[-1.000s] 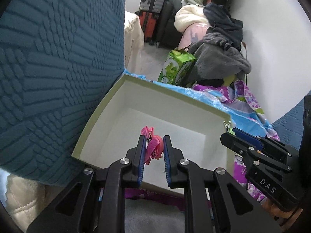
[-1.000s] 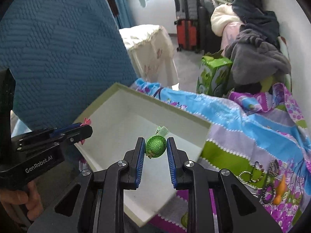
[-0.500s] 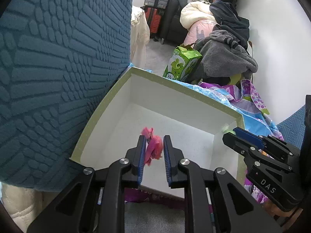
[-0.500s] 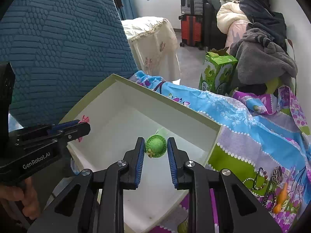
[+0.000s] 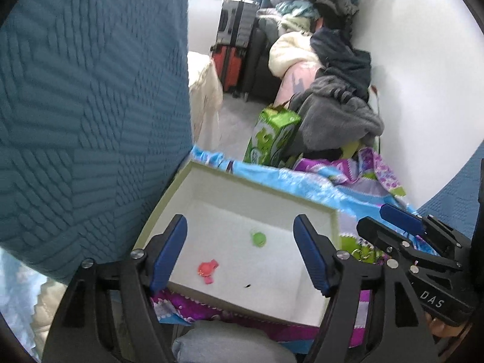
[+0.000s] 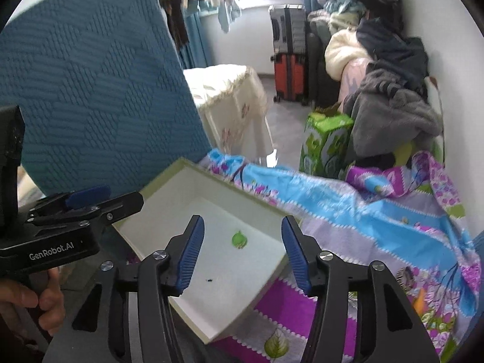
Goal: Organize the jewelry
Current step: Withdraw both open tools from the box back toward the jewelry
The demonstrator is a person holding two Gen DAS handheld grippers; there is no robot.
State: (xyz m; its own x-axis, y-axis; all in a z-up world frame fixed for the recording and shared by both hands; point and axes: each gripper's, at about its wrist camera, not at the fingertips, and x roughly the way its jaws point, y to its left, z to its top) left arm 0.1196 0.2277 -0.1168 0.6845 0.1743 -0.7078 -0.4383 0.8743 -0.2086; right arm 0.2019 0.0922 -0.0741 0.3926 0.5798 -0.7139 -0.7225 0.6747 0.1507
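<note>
A white box with a green rim lies open on the patterned bedspread; it also shows in the right wrist view. A pink hair clip and a green round ornament lie on its floor. The green ornament also shows in the right wrist view. My left gripper is open and empty above the box's near edge. My right gripper is open and empty above the box. Each gripper shows in the other's view, the right one and the left one.
A blue textured cushion stands against the box's left side. The bedspread holds several jewelry pieces at the right. A green carton, piled clothes and suitcases stand beyond. A small dark speck lies in the box.
Both grippers opened and pulled back up. The pink clip and the green ornament dropped from the jaws and now lie on the box floor.
</note>
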